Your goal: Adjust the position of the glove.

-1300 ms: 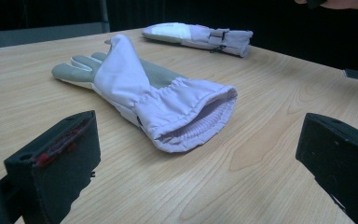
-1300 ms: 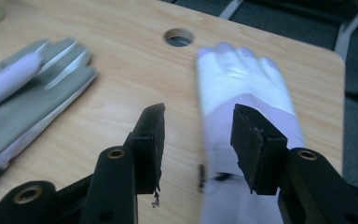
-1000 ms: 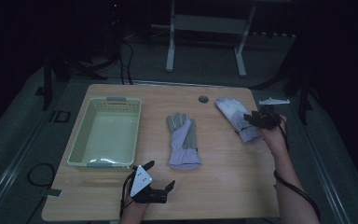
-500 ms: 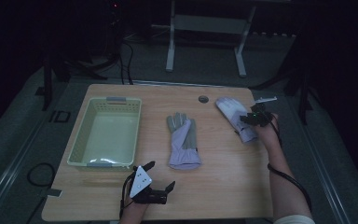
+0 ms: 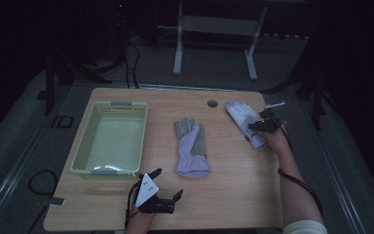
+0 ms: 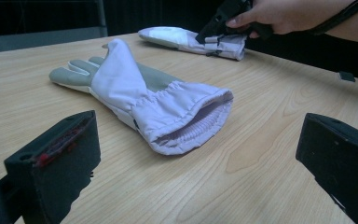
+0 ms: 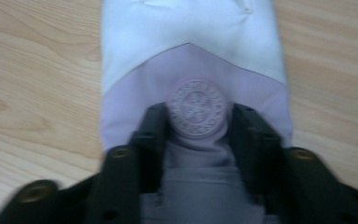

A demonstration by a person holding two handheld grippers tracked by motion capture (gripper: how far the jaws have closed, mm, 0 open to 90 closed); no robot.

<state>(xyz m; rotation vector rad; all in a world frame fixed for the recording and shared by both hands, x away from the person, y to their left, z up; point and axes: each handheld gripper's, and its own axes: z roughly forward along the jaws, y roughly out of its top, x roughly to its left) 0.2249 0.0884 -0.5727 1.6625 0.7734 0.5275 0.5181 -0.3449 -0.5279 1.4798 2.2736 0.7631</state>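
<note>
Two lilac-and-grey gloves lie on the wooden table (image 5: 233, 195). The middle glove (image 5: 191, 146) lies flat with its cuff toward me; in the left gripper view this glove (image 6: 154, 98) lies just ahead of the jaws. My left gripper (image 5: 156, 195) (image 6: 196, 140) rests near the front edge, open and holding nothing. The right glove (image 5: 241, 117) (image 6: 177, 37) lies at the far right. My right gripper (image 5: 262, 126) (image 7: 196, 114) is shut on a fold of this glove's lilac cloth (image 7: 196, 60), at a round emblem (image 7: 196, 105).
A pale green basket (image 5: 109, 139) stands at the table's left with nothing in it. A small dark round grommet (image 5: 213, 103) sits near the far edge. A thin metal piece (image 5: 272, 105) lies at the far right corner. A metal stand (image 5: 214, 29) is behind the table.
My right hand has moved a little left and onto the right glove, where its jaws now pinch the cloth. The left gripper and the middle glove have not moved.
</note>
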